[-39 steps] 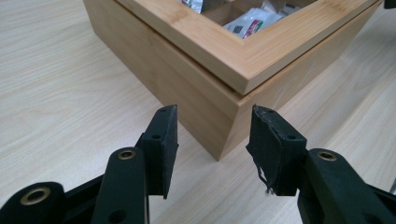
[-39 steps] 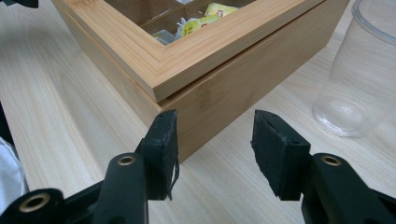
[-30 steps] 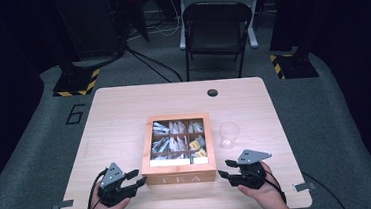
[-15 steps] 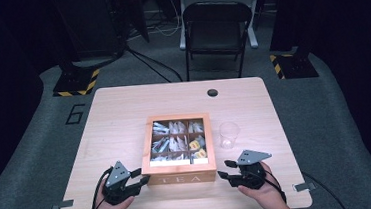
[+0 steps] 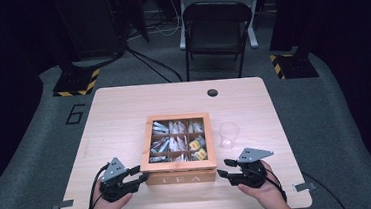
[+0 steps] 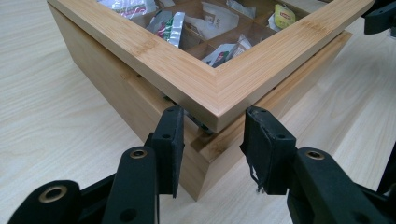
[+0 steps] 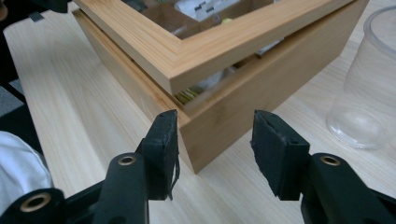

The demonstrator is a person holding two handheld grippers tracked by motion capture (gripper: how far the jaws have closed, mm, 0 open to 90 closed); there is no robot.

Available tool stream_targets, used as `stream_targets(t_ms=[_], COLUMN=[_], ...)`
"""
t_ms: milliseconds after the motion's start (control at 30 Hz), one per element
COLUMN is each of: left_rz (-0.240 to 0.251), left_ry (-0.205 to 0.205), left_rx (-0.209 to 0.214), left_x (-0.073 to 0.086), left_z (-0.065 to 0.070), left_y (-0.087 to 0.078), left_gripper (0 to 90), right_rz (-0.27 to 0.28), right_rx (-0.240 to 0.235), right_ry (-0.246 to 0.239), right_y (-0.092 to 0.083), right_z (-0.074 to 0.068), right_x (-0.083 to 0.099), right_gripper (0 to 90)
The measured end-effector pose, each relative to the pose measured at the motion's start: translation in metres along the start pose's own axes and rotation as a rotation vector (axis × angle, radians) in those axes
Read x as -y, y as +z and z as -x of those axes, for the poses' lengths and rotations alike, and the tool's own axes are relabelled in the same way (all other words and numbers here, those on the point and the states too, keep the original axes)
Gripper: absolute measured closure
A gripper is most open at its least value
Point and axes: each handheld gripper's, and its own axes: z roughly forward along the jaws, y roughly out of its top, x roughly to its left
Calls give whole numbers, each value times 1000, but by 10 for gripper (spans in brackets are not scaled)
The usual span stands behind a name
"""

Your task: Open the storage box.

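Note:
A wooden tea box (image 5: 182, 178) marked TEA stands in the middle of the table, its window lid (image 5: 177, 117) over several tea bags (image 5: 176, 143). My left gripper (image 5: 140, 174) is at the box's front left corner and is open. In the left gripper view the corner of the box (image 6: 116, 88) sits between the open jaws of the left gripper (image 6: 212, 149), and the lid (image 6: 224, 88) stands slightly ajar. My right gripper (image 5: 223, 167) is open at the front right corner. The right gripper (image 7: 215, 149) has that corner of the box (image 7: 261, 93) between its jaws, under the lid (image 7: 187, 51).
A clear plastic cup (image 5: 229, 134) stands just right of the box, close to the right gripper, and shows as the cup (image 7: 369, 84) at the right edge. A round cable hole (image 5: 212, 92) is at the table's far side. A folding chair (image 5: 215, 27) stands beyond the table.
My left gripper has crept a little to the right and forward, up to the box's front left corner. The right gripper has hardly moved.

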Motion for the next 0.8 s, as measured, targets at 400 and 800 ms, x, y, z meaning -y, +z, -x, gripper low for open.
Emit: stream_targets(t_ms=[400, 800], left_rz=[6, 4], left_ry=[-4, 13], left_rx=[-4, -15], left_x=[-11, -17], left_z=[0, -2], left_y=[-5, -4], left_gripper=[584, 521], right_rz=[17, 25], right_rx=[1, -9], right_ry=[-12, -32], right_y=[2, 7], right_z=[-7, -10], right_x=[-17, -30], right_gripper=[483, 486])
